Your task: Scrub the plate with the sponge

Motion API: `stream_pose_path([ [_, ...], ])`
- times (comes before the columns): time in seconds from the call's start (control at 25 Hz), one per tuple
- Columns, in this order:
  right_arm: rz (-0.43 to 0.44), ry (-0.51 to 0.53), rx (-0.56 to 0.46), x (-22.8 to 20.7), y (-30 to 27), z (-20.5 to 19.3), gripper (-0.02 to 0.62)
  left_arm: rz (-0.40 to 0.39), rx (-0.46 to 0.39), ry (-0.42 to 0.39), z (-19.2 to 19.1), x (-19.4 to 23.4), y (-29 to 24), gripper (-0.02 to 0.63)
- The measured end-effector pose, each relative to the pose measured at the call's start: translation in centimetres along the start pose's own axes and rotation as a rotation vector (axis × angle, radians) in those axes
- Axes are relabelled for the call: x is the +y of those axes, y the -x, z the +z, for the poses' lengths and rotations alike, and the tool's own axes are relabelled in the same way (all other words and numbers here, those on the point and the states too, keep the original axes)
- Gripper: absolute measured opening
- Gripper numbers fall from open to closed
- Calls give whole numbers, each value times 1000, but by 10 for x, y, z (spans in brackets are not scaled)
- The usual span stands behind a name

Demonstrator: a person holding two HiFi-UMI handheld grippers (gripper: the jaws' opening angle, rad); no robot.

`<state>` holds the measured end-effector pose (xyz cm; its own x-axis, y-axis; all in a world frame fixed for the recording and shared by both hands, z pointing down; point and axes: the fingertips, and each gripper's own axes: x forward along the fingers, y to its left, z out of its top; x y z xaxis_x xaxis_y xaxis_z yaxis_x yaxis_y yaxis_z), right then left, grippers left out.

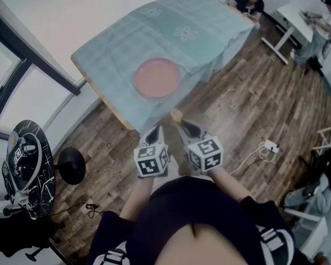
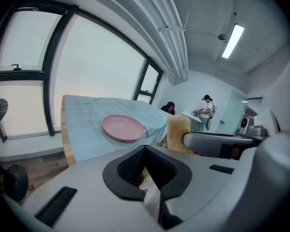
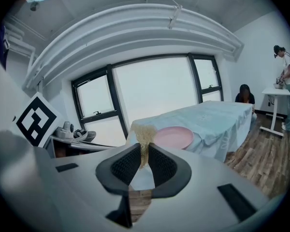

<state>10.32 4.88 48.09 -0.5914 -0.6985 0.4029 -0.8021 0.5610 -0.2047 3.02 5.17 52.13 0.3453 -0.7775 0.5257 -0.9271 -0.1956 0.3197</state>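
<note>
A round pink plate (image 1: pixel 157 78) lies on the table's light blue cloth (image 1: pixel 198 32), near its front corner. My right gripper (image 1: pixel 183 125) hovers over the wooden floor in front of that corner, shut on a yellow sponge (image 1: pixel 176 115). In the right gripper view the sponge (image 3: pixel 144 135) sticks up from between the jaws of the right gripper (image 3: pixel 144 152), with the plate (image 3: pixel 174 137) just beyond it. My left gripper (image 1: pixel 154 131) is beside it, short of the table. In the left gripper view the left gripper (image 2: pixel 145 150) is shut on nothing; the plate (image 2: pixel 123 128) and sponge (image 2: pixel 179 133) lie ahead.
A black round side table (image 1: pixel 27 167) with clutter and a black stool (image 1: pixel 71 165) stand at the left by the windows. A white power strip (image 1: pixel 270 146) and cable lie on the floor at the right. Two people are at a white desk (image 1: pixel 295 15) far back.
</note>
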Motion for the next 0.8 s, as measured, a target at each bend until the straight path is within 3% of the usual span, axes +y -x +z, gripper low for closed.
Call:
stream_pose_path([
  [0.8,-55,20,12,-21,-119,62,54,-49,33,-11,83,80,-75,3],
])
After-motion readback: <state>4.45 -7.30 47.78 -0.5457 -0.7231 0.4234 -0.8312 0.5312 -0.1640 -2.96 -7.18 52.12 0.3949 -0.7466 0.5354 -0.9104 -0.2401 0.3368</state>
